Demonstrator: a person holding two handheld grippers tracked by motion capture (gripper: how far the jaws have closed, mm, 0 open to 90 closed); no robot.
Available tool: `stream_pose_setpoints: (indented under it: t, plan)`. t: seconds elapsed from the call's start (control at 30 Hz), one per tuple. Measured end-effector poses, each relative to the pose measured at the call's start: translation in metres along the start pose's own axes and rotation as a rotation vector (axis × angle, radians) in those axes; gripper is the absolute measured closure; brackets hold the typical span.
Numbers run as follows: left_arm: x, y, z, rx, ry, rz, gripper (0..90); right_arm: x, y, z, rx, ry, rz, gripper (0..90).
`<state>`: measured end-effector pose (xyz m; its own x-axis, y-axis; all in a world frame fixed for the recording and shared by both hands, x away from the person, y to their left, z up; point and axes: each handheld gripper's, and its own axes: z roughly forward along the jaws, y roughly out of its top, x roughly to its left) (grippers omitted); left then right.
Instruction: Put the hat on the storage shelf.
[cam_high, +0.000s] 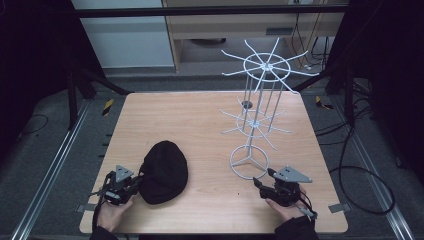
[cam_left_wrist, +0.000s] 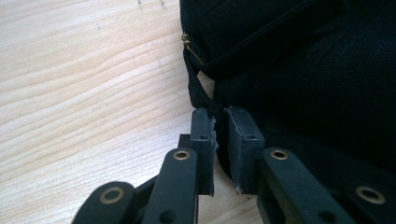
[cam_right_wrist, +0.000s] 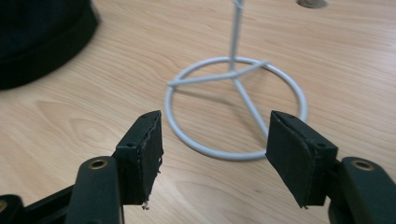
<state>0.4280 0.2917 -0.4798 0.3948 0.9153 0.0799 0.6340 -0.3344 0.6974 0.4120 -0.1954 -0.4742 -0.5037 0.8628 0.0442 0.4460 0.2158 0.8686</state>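
High view first: a black cap (cam_high: 164, 171) lies on the near left part of the wooden table (cam_high: 200, 125). The left gripper (cam_high: 136, 181) is at the cap's left edge, low by the table, with a hand (cam_high: 111, 214) behind it. The right gripper (cam_high: 261, 184) is on the near right side, well apart from the cap, held by the other hand (cam_high: 284, 209). Its tips sit just beside the round foot of a white wire rack (cam_high: 255, 125). The rack stands upright on the right half of the table, with thin arms sticking out at two levels.

Left gripper view, up close: the left gripper (cam_left_wrist: 222, 128) has its two black jaws almost pressed together. A thin black strap (cam_left_wrist: 198, 91) from the cap (cam_left_wrist: 317, 70) runs down into the small gap, and the jaws pinch it. A small gold buckle (cam_left_wrist: 187, 42) sits at the top of the strap. The rest of the cap is on the right, and bare wood is on the left.

Right gripper view: the right gripper (cam_right_wrist: 215, 140) has its jaws spread wide with nothing between them. Past the jaws, the ring foot of the rack (cam_right_wrist: 233, 107) rests flat on the wood, with its thin pole going straight up. The cap (cam_right_wrist: 42, 37) is a dark shape in the far left corner
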Motion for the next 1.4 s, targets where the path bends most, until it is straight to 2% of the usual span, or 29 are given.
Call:
stream_pose_setpoints:
  t: [0.1, 0.2, 0.37, 0.7, 0.87, 0.93, 1.1, 1.3, 1.4]
  plan:
    - [0.002, 0.0, -0.001, 0.014, 0.003, -0.02, 74.5, -0.006, -0.002, -0.001, 0.007, -0.019, 0.012, 34.5]
    - [0.004, 0.0, -0.008, -0.01, 0.001, -0.057, 65.2, -0.009, -0.003, -0.003, 0.005, -0.027, 0.017, 33.2]
    - [0.003, 0.001, -0.021, -0.064, 0.005, -0.073, 54.8, -0.012, -0.004, -0.004, 0.001, -0.036, 0.024, 32.2]
    - [0.003, 0.016, -0.046, -0.212, -0.018, -0.113, 48.1, -0.019, -0.003, -0.008, 0.004, -0.044, 0.068, 31.6]
    - [0.001, 0.032, -0.056, -0.247, -0.044, -0.114, 46.1, -0.019, -0.002, -0.008, 0.01, -0.04, 0.065, 33.0]
    - [-0.003, 0.04, -0.059, -0.242, -0.074, -0.108, 44.7, -0.02, -0.002, -0.008, 0.014, -0.035, 0.07, 33.9]
    - [-0.013, 0.058, -0.062, -0.246, -0.088, -0.08, 43.4, -0.021, -0.001, -0.008, 0.02, -0.03, 0.08, 35.1]
    - [-0.028, 0.076, -0.051, -0.209, -0.104, -0.04, 42.8, -0.022, 0.0, -0.009, 0.022, -0.032, 0.085, 35.4]
    - [-0.034, 0.083, -0.041, -0.171, -0.101, -0.029, 42.7, -0.023, 0.0, -0.009, 0.026, -0.031, 0.088, 35.6]
